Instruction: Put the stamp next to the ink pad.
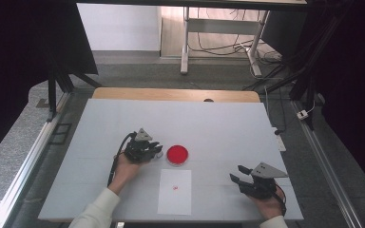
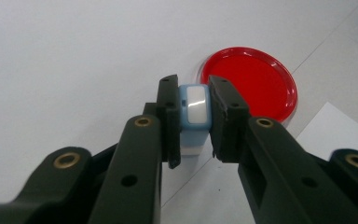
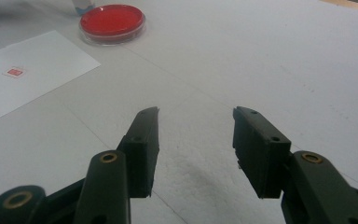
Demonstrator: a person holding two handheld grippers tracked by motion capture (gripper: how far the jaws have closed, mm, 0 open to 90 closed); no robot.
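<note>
Left gripper [image 2: 195, 109] clamped on small blue-and-white block [image 2: 194, 112], right beside red dish [image 1: 177, 155].
Block is pinched between the 2 jaws just above the white table [image 1: 218, 123], mid-surface, dish touching distance behind it. Right gripper [image 3: 196, 128] idles near the front-right corner, jaws apart, nothing in them. Paper sheet [image 1: 175, 191] lies at the front edge.

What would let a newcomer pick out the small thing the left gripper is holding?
On the white table, find the round red dish near the middle. Just beside it, the left gripper is shut on a small light-blue block with a white face. It is the one blue thing there; the paper sheet is flat and white.
</note>
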